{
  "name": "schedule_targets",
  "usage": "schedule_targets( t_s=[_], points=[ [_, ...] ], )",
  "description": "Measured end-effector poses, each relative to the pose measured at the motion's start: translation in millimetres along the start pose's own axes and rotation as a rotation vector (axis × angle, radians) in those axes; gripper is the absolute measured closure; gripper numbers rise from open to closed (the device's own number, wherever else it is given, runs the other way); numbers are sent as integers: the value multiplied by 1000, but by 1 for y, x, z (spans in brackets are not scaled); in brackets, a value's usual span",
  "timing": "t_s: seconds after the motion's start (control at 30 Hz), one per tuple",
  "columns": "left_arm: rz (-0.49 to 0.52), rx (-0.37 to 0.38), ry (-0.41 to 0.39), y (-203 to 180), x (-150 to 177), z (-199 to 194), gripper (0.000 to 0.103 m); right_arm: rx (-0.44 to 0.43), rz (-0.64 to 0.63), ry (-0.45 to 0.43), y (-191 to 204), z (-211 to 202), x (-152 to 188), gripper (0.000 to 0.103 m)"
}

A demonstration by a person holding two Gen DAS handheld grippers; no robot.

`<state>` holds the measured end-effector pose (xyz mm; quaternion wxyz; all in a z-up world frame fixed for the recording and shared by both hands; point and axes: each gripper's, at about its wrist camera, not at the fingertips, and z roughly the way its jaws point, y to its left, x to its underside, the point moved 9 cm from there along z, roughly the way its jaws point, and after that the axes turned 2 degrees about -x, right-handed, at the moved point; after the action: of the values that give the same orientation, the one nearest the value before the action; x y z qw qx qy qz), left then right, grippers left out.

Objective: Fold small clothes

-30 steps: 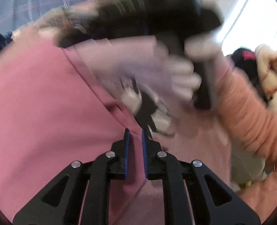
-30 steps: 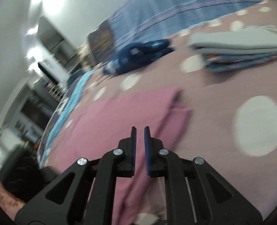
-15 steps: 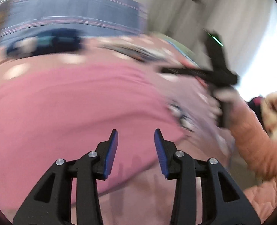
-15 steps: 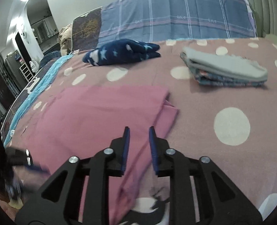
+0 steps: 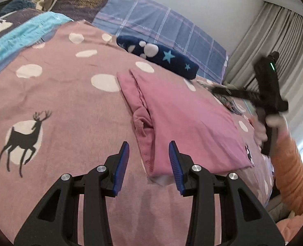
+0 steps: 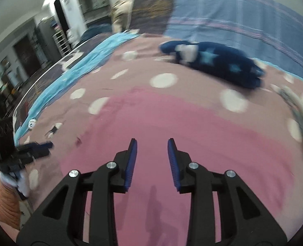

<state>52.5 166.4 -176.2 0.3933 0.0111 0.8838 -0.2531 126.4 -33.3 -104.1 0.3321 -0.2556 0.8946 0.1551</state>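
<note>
Mauve polka-dot bedspread with deer print, grey curtains upper right.
Folded pink cotton garment lies flat mid-frame on the bedspread, navy star-print bundle behind it. Left gripper hovers at its near hem, jaws wide, empty; right gripper over pink cloth, jaws wide, empty.

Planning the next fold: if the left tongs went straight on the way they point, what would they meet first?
Probably the near hem of the pink garment, which lies between the open left tongs and just ahead; depth is unclear.
</note>
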Motion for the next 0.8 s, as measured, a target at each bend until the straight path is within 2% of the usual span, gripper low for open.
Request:
schedule_targets(
  t_s=[0.27, 0.43, 0.73, 0.77, 0.8],
  points=[
    [90, 23, 68, 3, -16, 33, 63, -26, -77, 120, 61, 92, -49, 72],
    [78, 74, 107, 5, -18, 53, 63, -23, -163, 193, 90, 140, -64, 71],
    [48, 114, 112, 10, -27, 66, 63, 48, -242, 305, 100, 209, -71, 64],
    [43, 118, 113, 11, -27, 66, 71, 45, -241, 310, 100, 214, -70, 67],
    [41, 130, 115, 10, -26, 66, 99, 44, -241, 310, 99, 216, -70, 80]
  ],
)
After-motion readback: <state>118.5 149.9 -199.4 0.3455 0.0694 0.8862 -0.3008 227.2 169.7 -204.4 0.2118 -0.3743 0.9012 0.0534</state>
